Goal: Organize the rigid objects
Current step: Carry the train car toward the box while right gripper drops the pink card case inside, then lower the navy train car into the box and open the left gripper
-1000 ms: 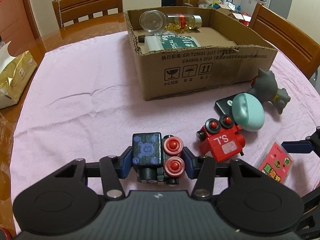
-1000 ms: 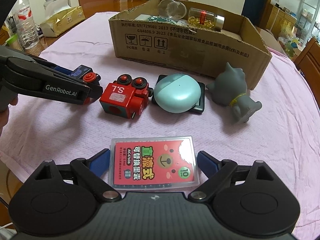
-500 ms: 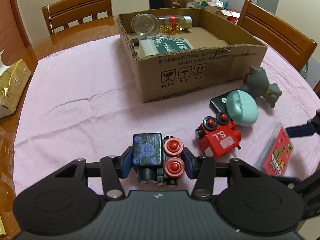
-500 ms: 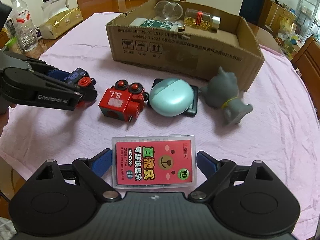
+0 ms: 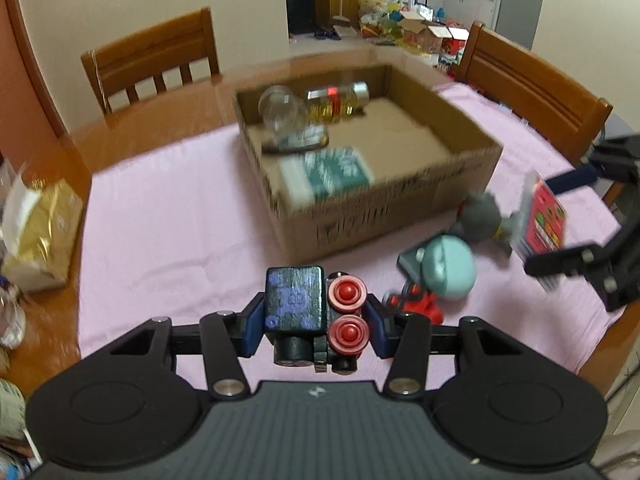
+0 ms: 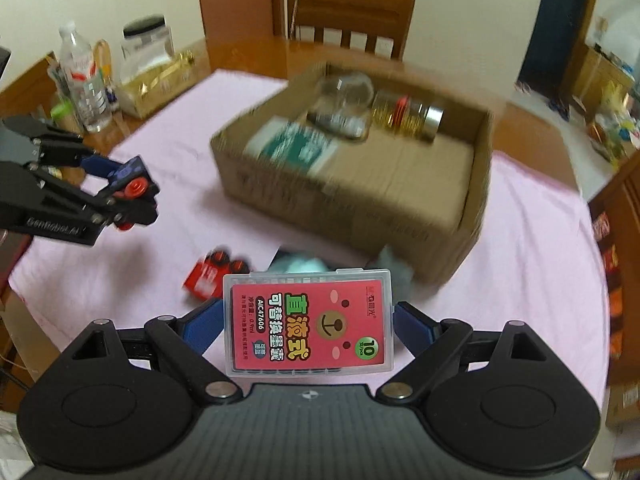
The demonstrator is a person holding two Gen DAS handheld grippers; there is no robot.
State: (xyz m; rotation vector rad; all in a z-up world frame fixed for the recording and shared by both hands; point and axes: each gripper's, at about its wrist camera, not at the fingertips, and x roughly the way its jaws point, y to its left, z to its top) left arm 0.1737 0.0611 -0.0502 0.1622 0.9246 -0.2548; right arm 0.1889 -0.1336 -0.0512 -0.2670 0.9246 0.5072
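My left gripper (image 5: 314, 316) is shut on a black toy train block (image 5: 296, 304) with red wheels and holds it above the pink cloth; it also shows in the right wrist view (image 6: 132, 188). My right gripper (image 6: 308, 328) is shut on a clear case with a red bear label (image 6: 308, 326), lifted off the table; the case also shows in the left wrist view (image 5: 544, 216). The open cardboard box (image 5: 384, 204) stands ahead, holding a clear jar (image 5: 278, 112), a bottle (image 5: 338, 100) and a green and white box (image 5: 326, 172).
On the cloth in front of the box lie a red toy train (image 5: 416, 304), a teal round case (image 5: 448, 268) on a black item, and a grey cat figure (image 5: 480, 216). A gold tissue pack (image 5: 36, 232) is at the left. Chairs stand around the table.
Both grippers have risen from the table with their objects. The view now looks down into the box, and the red case has lifted off the cloth.
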